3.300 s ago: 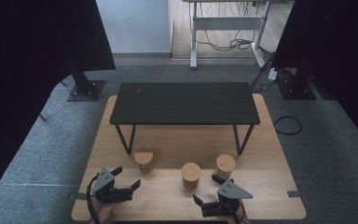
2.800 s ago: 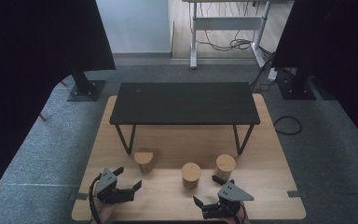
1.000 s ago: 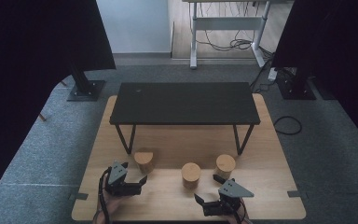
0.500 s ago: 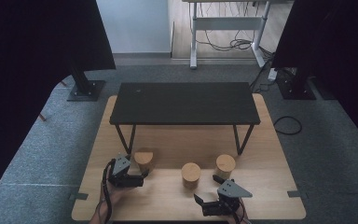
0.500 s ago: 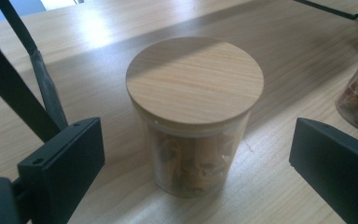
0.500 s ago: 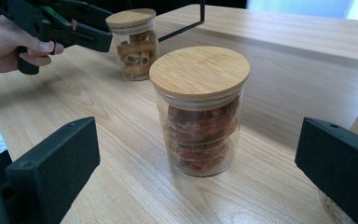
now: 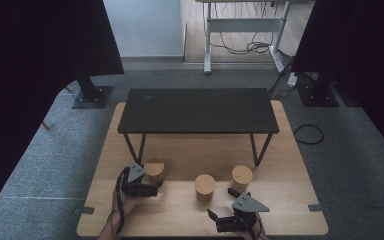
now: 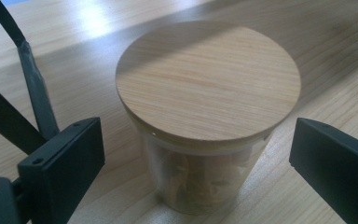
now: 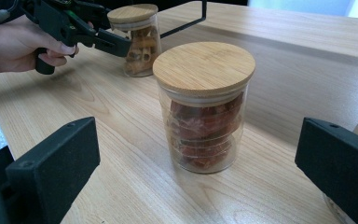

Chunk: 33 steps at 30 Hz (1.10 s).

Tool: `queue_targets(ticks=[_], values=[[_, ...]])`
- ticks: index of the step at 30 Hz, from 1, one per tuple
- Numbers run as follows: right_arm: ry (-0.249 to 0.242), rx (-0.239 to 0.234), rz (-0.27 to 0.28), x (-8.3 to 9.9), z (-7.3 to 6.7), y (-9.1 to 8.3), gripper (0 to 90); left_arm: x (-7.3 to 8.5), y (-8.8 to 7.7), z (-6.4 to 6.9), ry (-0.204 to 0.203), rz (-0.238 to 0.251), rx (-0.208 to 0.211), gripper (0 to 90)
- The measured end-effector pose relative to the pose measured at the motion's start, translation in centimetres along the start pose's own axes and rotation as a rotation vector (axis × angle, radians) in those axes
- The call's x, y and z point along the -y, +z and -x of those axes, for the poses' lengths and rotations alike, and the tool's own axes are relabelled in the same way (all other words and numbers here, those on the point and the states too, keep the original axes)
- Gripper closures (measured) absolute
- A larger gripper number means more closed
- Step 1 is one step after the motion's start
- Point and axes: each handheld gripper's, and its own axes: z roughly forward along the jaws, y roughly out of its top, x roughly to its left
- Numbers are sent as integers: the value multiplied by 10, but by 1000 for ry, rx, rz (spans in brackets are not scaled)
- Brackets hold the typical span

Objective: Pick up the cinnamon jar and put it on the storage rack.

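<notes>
Centering the wide-open left claw [image 8: 191, 154] around the pasta jar [image 8: 207, 116], lower left of the high view on the counter [image 7: 280, 210], should grip glass below the lid; right claw [image 9: 196, 172] waits open.

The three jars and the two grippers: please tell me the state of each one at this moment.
Left jar: upright, wooden lid on, pasta-like pieces inside, between the open jaws, not gripped.
Middle jar: upright, lid on, reddish contents, untouched.
Right jar: upright, lid on, untouched.
Left gripper: open, around the left jar.
Right gripper: open, holding nothing, facing the middle jar.
Black table: standing, top bare.
</notes>
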Motion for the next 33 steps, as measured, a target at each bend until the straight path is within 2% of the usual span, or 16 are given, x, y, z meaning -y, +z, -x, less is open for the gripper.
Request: queue_targets(ticks=[11, 13, 17, 23, 24, 25, 26, 33], values=[[-5, 6, -1, -1, -1, -1, 0, -6, 11, 0, 2, -12, 2, 28], [-5, 7, -2, -1, -1, -1, 0, -11, 15, 1, 14, -23, -7, 29], [-4, 8, 0, -1, -1, -1, 0, -14, 23, 2, 6, -40, -13, 43], [-3, 12, 0, -1, -1, -2, 0, -15, 27, 7, -7, -43, -24, 126], [-4, 12, -1, -1, -2, -2, 0, -15, 27, 8, -5, -45, -27, 173], [-4, 12, -1, -1, -2, -2, 0, -16, 27, 9, -4, -50, -34, 173], [-4, 12, -1, -1, -2, -1, 0, -14, 27, 5, -17, -43, -18, 245], [-4, 15, -1, -1, -3, -1, 0, -11, 27, 3, -20, -33, -8, 252]])
